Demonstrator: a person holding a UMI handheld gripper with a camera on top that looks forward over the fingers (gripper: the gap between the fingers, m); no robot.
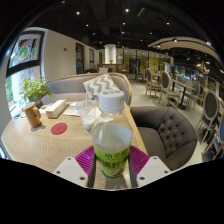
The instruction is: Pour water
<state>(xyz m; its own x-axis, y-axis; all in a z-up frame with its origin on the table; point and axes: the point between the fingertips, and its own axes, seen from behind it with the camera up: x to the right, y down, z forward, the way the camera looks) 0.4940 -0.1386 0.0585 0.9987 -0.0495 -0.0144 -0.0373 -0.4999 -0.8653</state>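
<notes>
A clear plastic bottle [112, 140] with a white cap and a green label stands upright between my fingers, above the wooden table [40, 145]. My gripper [112, 163] is shut on the bottle, with the magenta pads [86, 157] pressing its lower body from both sides. The bottle's bottom is hidden below the fingers. I see no cup or glass.
On the table's far left stand a potted plant [35, 90], a brown jar [34, 116], a tissue box [55, 107] and a red coaster [59, 128]. A grey tufted armchair [170, 132] sits right of the table. Sofas, chairs and tables fill the café beyond.
</notes>
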